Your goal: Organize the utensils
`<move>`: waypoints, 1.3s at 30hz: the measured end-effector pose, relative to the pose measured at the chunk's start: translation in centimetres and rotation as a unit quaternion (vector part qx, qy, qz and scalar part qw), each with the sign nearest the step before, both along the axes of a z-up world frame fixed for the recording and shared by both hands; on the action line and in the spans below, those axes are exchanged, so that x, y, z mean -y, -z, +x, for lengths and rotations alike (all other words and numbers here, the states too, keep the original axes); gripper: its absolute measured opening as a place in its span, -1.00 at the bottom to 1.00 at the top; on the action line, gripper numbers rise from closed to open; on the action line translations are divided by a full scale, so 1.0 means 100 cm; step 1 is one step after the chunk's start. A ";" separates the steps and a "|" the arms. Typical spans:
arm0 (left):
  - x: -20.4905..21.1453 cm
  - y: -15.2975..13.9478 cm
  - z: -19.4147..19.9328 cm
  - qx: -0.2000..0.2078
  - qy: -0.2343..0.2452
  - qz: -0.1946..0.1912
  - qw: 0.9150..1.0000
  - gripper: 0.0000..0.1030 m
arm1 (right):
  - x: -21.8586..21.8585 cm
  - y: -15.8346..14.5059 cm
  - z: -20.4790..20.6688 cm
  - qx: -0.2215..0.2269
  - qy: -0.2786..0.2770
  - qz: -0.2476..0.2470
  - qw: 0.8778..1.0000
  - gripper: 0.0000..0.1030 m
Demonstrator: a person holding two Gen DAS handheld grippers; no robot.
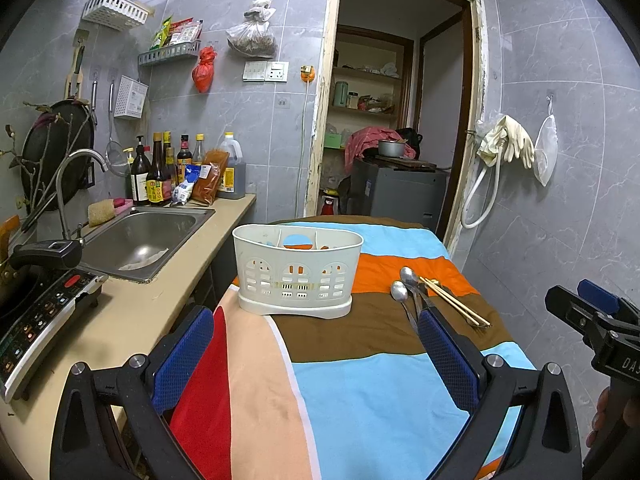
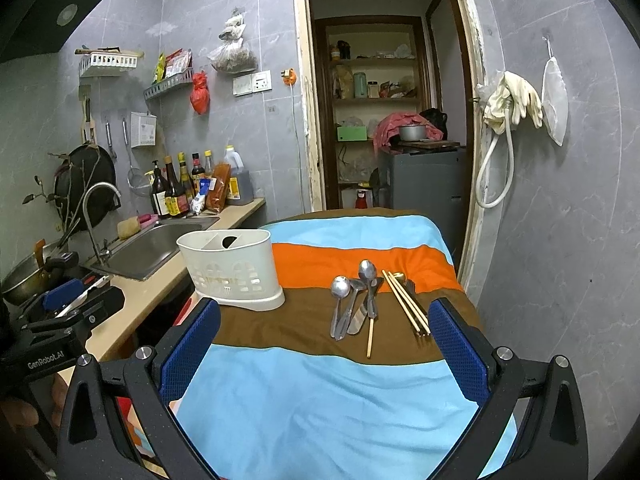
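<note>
A white plastic utensil holder (image 1: 297, 270) (image 2: 231, 268) stands upright on the striped cloth, its compartments empty as far as I can see. To its right lie metal spoons (image 2: 340, 288) (image 1: 400, 292), other metal cutlery and wooden chopsticks (image 2: 406, 300) (image 1: 454, 302) in a loose pile on the brown stripe. My left gripper (image 1: 316, 332) is open and empty, short of the holder. My right gripper (image 2: 324, 328) is open and empty, just short of the cutlery pile. The right gripper's body also shows in the left wrist view (image 1: 592, 320).
The striped cloth (image 2: 320, 400) covers a narrow table. A counter with a steel sink (image 1: 140, 240), faucet, sauce bottles (image 1: 160, 176) and an induction cooker (image 1: 44, 312) runs along the left. An open doorway (image 1: 400, 120) is behind; a tiled wall with gloves (image 2: 516, 100) is right.
</note>
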State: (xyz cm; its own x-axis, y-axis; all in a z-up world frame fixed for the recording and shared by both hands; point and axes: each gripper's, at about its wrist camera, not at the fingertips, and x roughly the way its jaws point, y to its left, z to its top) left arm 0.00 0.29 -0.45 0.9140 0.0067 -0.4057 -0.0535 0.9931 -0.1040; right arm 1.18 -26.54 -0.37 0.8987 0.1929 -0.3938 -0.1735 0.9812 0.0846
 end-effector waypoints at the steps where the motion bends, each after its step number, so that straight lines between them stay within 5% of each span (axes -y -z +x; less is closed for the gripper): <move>1: 0.000 0.000 0.000 0.000 0.000 0.000 1.000 0.99 | 0.000 0.000 0.000 -0.001 0.001 0.000 1.000 0.98; 39: 0.002 -0.001 0.001 -0.003 -0.001 0.000 1.000 0.99 | 0.003 -0.004 0.002 -0.004 0.004 0.000 1.000 0.98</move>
State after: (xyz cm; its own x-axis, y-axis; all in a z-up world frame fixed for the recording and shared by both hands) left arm 0.09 0.14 -0.35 0.9114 0.0078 -0.4115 -0.0555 0.9930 -0.1042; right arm 1.38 -26.81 0.08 0.8966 0.1861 -0.4019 -0.1655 0.9825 0.0856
